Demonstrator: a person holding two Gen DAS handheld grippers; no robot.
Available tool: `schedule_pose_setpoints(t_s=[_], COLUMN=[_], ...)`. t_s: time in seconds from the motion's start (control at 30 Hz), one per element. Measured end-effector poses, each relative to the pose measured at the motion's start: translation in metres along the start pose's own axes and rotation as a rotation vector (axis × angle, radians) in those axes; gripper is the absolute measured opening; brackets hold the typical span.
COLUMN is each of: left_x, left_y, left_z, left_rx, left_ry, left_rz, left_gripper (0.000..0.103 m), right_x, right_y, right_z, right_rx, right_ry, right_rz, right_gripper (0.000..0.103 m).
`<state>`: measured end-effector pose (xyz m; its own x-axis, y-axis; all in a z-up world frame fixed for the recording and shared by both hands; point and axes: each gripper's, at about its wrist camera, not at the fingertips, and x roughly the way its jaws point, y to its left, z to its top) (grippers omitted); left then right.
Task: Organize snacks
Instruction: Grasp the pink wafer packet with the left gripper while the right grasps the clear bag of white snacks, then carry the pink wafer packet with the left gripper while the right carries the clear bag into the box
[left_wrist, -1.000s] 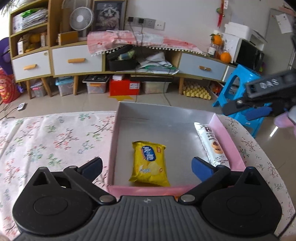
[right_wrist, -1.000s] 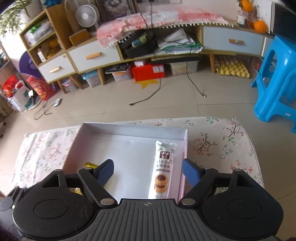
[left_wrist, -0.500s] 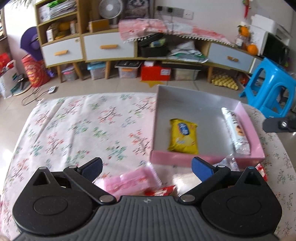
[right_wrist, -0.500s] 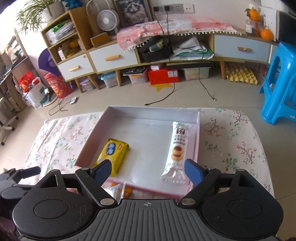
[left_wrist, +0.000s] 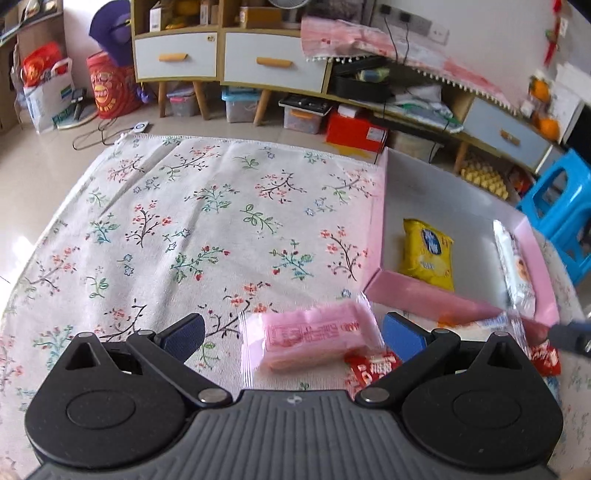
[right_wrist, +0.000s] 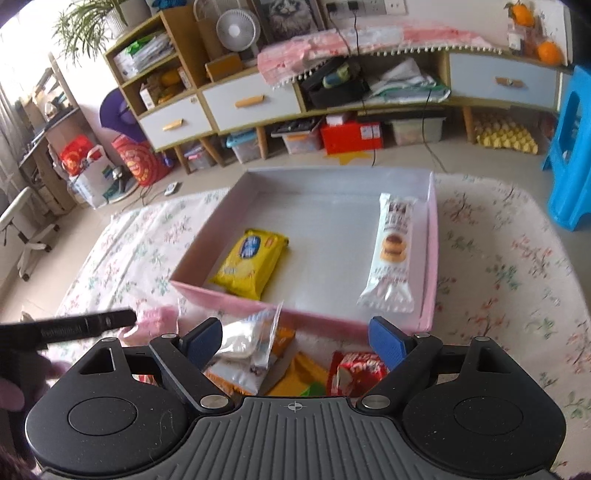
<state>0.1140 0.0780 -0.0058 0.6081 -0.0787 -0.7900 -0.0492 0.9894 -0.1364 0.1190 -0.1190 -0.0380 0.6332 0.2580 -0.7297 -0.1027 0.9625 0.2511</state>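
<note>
Both my jaws gape wide, empty: left gripper (left_wrist: 293, 332) over a pink wafer packet (left_wrist: 310, 338), right gripper (right_wrist: 295, 338) near the pink box (right_wrist: 430, 258).

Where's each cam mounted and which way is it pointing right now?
Left wrist: on the left gripper, facing a pink snack packet on the floral cloth; own open fingers show.
Right wrist: on the right gripper, facing loose snacks before the pink shallow box; own open fingers show.
Shared: box, yellow biscuit pack, white cake bar.
</note>
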Motion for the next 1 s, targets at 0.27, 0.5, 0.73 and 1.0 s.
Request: schedule_pose_setpoints(t_s=[0.27,0.5,0.73,1.0], left_x=[0.017,0.042,0.041,0.031], left_y=[0.022,0.03,0.029,0.029], left_z=[0.003,0.003,-0.003,-0.014], left_rx=[0.048,0.018,0.097,0.209], left_ry=[-0.121,-0.082,-0.025,0.072], left_rz=[-0.123,-0.243,-0.31,-0.357], left_gripper=[0.102,0.088,0.065,0.061], right_x=[0.011,0.017,0.03,0.038], right_y=[0.002,0.004,0.001,0.001], right_z=[-0.01,-0.013,-0.014,-0.018], right_rx=[-0.023,0.003,0.062,0.077], right_ry=[-0.002,-0.038,-0.026,0.024], right_rz=[0.031,0.11,0.147,0.188], right_gripper=[0.088,0.087,0.043,0.024])
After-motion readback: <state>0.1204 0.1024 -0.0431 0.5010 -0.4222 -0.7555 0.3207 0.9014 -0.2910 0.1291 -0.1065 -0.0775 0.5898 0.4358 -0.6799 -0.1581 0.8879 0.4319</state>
